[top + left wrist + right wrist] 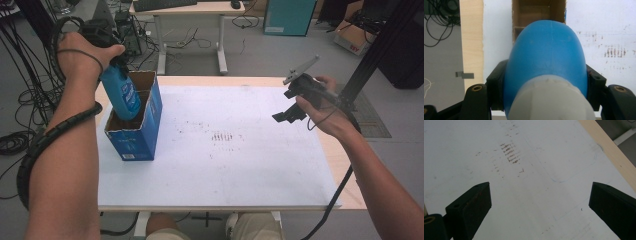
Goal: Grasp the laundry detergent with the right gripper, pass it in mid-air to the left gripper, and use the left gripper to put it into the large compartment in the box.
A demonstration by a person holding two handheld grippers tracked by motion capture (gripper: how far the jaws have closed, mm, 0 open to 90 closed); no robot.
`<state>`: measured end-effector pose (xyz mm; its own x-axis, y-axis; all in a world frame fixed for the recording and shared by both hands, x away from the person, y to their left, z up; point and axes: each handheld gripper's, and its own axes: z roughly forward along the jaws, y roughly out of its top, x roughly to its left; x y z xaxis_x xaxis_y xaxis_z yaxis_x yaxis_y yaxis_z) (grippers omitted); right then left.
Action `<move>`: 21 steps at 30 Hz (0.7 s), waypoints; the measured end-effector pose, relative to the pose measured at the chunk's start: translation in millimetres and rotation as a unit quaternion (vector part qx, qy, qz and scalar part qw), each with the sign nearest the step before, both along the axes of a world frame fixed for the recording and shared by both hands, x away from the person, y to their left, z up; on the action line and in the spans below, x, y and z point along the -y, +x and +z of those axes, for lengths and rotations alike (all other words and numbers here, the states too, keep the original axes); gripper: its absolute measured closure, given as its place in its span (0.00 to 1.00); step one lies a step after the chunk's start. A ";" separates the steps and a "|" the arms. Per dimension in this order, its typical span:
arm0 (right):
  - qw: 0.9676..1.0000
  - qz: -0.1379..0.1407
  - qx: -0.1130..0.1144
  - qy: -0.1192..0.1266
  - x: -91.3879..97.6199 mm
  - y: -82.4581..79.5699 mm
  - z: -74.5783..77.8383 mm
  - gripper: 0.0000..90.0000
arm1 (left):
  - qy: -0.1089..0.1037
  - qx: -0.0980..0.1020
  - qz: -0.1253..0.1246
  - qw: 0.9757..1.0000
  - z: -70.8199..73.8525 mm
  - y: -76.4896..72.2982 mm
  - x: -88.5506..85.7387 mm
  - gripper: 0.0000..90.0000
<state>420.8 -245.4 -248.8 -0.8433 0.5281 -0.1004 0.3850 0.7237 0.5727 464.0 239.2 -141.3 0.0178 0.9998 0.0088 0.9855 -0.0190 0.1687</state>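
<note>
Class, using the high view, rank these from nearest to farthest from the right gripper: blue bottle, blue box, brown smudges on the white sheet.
From the right gripper:
1. Brown smudges, mid-sheet, to its left.
2. Blue box, at the sheet's left edge.
3. Blue bottle, over the box, in the left gripper.

The print on the blue bottle [121, 93] and blue box [134, 131] is too small to read.

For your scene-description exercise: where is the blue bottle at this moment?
In the high view the blue bottle hangs at the table's left, clamped by the left gripper, its lower end inside the open blue box.
</note>
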 end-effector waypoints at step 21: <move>1.000 0.004 -0.003 -0.004 1.3 1.5 -6.3 0.05 | 0.003 -0.014 -0.011 1.000 -64.0 4.2 8.5 0.41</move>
<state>422.3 -246.7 -255.0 -0.8484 0.5200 -0.0992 0.3828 0.7319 0.5637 468.2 230.7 -205.3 0.0406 0.9991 0.0135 0.9891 -0.0421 0.1413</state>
